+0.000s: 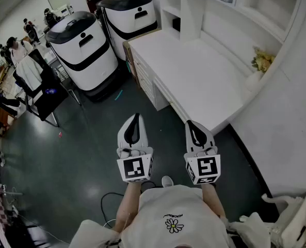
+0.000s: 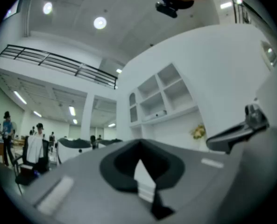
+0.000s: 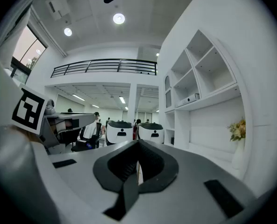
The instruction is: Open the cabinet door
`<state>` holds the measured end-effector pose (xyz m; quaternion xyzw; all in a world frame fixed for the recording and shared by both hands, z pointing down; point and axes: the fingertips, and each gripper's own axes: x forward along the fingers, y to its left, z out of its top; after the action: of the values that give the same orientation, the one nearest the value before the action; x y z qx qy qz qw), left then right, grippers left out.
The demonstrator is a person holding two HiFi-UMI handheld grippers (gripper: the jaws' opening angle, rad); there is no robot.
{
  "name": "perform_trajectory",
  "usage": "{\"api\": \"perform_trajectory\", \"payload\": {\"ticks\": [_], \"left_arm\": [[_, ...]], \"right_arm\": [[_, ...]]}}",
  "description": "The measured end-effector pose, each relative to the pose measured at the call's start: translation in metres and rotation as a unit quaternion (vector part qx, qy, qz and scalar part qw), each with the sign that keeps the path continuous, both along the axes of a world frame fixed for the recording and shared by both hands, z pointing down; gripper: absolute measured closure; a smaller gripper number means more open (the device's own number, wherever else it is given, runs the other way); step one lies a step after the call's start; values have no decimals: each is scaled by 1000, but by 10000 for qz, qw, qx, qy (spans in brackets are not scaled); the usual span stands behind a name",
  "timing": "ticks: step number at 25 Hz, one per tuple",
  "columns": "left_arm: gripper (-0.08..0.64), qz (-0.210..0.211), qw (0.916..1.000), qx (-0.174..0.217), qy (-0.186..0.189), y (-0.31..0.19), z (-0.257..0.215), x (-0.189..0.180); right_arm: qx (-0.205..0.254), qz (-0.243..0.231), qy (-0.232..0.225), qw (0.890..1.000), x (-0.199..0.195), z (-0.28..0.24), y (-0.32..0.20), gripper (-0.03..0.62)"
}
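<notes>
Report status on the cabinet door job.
Left gripper shut, empty; right gripper shut, empty. White desk cabinet ahead, looks closed, untouched; both grippers short of it. Nothing seen blocking the way.

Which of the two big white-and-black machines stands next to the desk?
The farther machine, at the far end of the desk. The nearer machine stands out on the dark floor, beside the chair.
</notes>
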<state>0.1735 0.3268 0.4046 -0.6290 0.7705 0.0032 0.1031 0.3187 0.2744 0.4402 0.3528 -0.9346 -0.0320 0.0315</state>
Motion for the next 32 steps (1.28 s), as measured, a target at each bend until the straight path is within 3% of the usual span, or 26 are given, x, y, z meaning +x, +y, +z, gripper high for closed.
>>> {"api": "perform_trajectory", "payload": {"ticks": [8,14,18,32], "left_arm": [[554,-123,9999,68,33,-7,1,-5],[554,-315,9995,11,71,-2,6,-18],[554,-454,9988,-40,167,-4,15,-34],[554,-124,9998,87,91,-108,16,-103]], "right_arm": [[-18,-160,60,9999,-8,6,-11,594],[-152,-333,-179,9992,-17,10,-13,593],[-201,-524,-23,9984,-30,18,-14,592],[-227,-273,-26,9994,-99,29,-107,592]]}}
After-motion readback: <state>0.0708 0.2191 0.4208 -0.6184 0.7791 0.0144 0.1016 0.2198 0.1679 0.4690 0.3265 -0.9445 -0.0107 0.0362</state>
